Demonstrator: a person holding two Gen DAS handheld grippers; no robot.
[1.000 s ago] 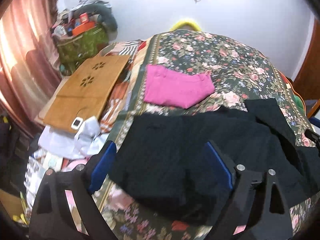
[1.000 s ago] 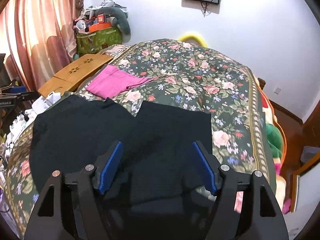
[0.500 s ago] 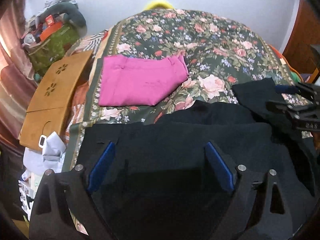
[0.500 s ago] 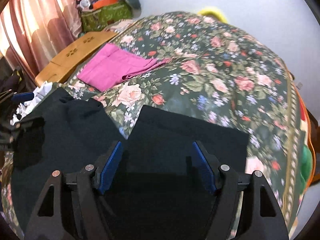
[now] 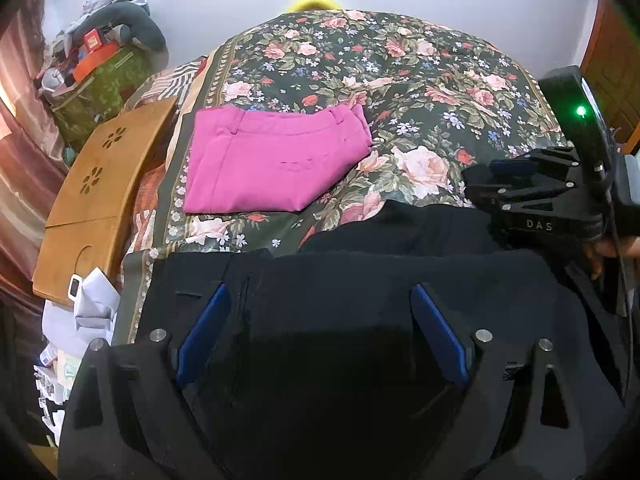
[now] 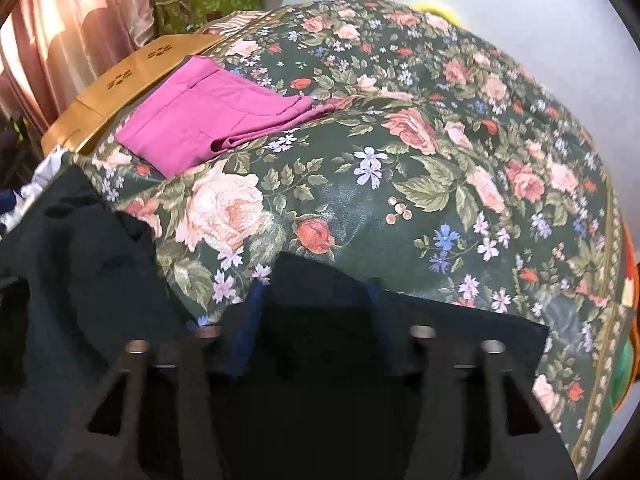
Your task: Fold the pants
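Observation:
Black pants [image 5: 360, 280] lie spread across the near part of a floral bedspread [image 5: 400, 80]. My left gripper [image 5: 320, 320] hangs open and wide just above the pants' left end, with dark cloth under and between its blue pads [image 5: 204, 332]. In the right wrist view, my right gripper [image 6: 314, 308] is low over the corner of a pant leg [image 6: 440, 332]. Its jaws are closing with that black cloth between them, and I see no firm pinch. The left wrist view shows the right gripper [image 5: 500, 178] at the far right, tips on the leg's end.
Folded pink pants [image 5: 272, 164] lie farther back on the bed. A wooden lap table [image 5: 100, 192] and white clutter [image 5: 88, 308] sit off the left edge. A green bag with piled items [image 5: 96, 80] stands by the curtain [image 6: 60, 40]. A hand shows at far right [image 5: 600, 248].
Both grippers have come down closer to the black pants. The right gripper's jaws have narrowed around the pant leg's corner, and that gripper has moved nearer in the left wrist view.

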